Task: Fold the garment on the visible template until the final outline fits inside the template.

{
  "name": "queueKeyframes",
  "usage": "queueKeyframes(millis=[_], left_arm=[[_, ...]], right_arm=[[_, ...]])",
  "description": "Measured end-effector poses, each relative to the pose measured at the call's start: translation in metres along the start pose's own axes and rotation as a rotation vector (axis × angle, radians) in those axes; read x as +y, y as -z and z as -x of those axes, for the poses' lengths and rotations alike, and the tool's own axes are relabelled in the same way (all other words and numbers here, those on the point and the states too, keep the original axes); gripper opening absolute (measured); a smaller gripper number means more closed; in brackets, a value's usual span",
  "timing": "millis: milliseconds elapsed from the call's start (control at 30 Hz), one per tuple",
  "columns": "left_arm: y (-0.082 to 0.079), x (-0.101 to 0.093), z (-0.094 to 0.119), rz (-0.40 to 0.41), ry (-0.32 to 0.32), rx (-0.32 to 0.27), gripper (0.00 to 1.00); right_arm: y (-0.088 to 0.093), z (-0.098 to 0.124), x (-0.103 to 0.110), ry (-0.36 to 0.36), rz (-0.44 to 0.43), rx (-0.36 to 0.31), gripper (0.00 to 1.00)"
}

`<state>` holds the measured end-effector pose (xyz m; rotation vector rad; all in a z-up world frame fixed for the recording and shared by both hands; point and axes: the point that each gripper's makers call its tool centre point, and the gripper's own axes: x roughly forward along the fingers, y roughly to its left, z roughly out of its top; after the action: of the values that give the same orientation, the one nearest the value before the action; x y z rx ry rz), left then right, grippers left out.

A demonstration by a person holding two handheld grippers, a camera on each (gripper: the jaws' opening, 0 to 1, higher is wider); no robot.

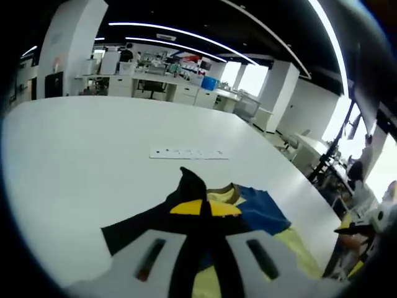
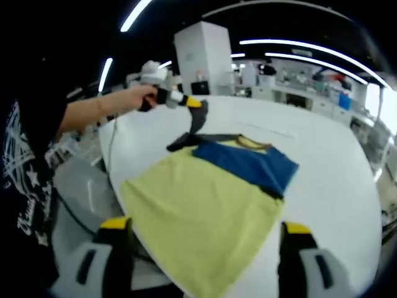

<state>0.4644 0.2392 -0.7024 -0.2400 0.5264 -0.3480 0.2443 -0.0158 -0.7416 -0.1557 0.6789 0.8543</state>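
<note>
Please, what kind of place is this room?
Probably an open lab or workshop: a large white table holding a shirt, cluttered benches behind, and strip lights overhead.

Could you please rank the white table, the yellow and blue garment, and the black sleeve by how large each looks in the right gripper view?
1. White table: largest, though the garment covers much of it.
2. Garment: next, lying nearest the camera.
3. Black sleeve: clearly smallest, pinched and lifted by the left gripper.
</note>
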Motion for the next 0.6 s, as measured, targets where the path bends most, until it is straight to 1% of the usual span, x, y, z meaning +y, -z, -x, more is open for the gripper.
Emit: queueKeyframes(millis=[33, 67, 133, 300, 367, 600], left_arm=[[0.0, -0.002, -0.002, -0.002, 0.007, 0.0, 0.0], [0.0, -0.01, -0.006, -0.005, 0.022, 0.002, 0.0], [-0.001, -0.019, -0.01, -0.014, 0.034, 0.002, 0.0], [0.001, -0.033, -0.018, -0.025, 0.054, 0.007, 0.0], [0.001, -0.036, -0.021, -0.023, 0.066, 0.008, 0.0], [0.002, -0.06, -0.039, 0.003, 0.109, 0.007, 0.0]], right_arm=[[0.001, 0.0, 0.0, -0.001, -0.001, 0.001, 0.99], [0.002, 0.0, 0.0, -0.002, -0.003, 0.005, 0.99], [0.005, -0.001, 0.001, -0.002, -0.003, 0.013, 0.99], [0.009, -0.001, 0.001, -0.003, -0.001, 0.024, 0.99], [0.01, -0.001, 0.001, -0.002, -0.006, 0.025, 0.99], [0.015, -0.003, 0.001, -0.004, -0.007, 0.051, 0.99]])
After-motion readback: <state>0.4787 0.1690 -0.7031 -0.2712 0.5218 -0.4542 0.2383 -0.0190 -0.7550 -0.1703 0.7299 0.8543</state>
